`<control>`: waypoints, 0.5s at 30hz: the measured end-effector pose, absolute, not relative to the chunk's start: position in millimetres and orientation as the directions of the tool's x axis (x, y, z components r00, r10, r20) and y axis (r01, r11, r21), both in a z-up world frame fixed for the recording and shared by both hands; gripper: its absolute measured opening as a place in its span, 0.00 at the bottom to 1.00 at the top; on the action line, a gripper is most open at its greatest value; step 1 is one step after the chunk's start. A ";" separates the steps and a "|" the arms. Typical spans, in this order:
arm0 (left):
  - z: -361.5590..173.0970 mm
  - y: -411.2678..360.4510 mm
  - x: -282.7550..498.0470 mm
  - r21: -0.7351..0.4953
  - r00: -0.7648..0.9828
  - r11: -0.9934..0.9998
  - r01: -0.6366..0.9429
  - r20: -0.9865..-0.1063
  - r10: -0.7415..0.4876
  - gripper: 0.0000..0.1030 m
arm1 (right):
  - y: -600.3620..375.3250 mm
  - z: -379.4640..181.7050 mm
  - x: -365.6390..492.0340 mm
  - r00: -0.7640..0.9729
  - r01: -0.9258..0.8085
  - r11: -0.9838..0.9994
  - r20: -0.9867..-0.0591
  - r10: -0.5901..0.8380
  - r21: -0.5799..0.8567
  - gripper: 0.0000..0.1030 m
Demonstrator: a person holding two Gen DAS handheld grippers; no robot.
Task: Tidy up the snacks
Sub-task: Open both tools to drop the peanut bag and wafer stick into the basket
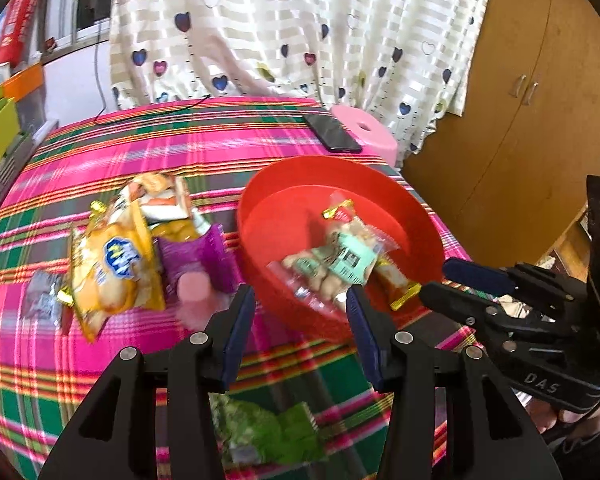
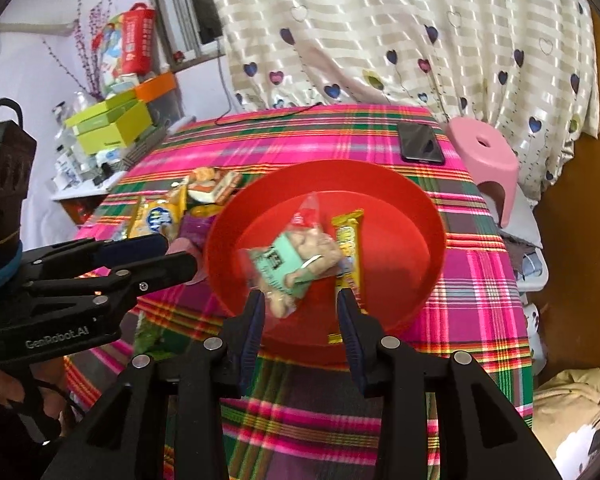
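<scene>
A red bowl (image 1: 380, 188) (image 2: 420, 216) stands on the plaid tablecloth. In it lie a clear biscuit packet with a mint label (image 1: 340, 264) (image 2: 296, 260) and a yellow bar (image 2: 350, 248). My right gripper (image 2: 300, 300) (image 1: 434, 280) hangs over the bowl's near rim, jaws apart; the packet's lower end sits beside its left finger, unpinched. My left gripper (image 1: 300, 300) (image 2: 180, 254) is open and empty at the bowl's left edge. Left of the bowl lie a yellow bag (image 1: 112, 272), a purple packet (image 1: 196, 264) and an orange-white packet (image 1: 160, 196). A green packet (image 1: 268, 428) lies under the left gripper.
A silver packet (image 1: 44, 300) lies at the far left. A black phone (image 1: 332, 132) (image 2: 420, 144) and a cable rest at the table's far side. A pink stool (image 2: 484, 152) stands past the far right corner. Green and orange boxes (image 2: 112, 124) stack to the left.
</scene>
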State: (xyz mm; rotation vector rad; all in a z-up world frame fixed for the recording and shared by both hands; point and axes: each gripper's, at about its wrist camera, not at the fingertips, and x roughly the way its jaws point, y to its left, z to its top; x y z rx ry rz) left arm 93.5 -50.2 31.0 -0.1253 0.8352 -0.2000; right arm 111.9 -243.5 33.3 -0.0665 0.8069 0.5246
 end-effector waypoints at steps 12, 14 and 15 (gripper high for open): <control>32.7 -30.9 50.8 -0.157 0.671 0.987 0.033 -0.728 -0.138 0.47 | -226.1 37.4 85.1 0.541 -0.556 0.815 -0.672 0.506 0.165 0.39; 35.8 -27.5 43.7 -0.156 0.678 0.987 0.026 -0.723 -0.132 0.47 | -220.6 37.7 81.7 0.533 -0.568 0.805 -0.670 0.516 0.168 0.40; 36.9 -25.9 41.8 -0.157 0.681 0.987 0.024 -0.720 -0.131 0.47 | -216.7 37.7 79.9 0.528 -0.577 0.800 -0.671 0.520 0.166 0.40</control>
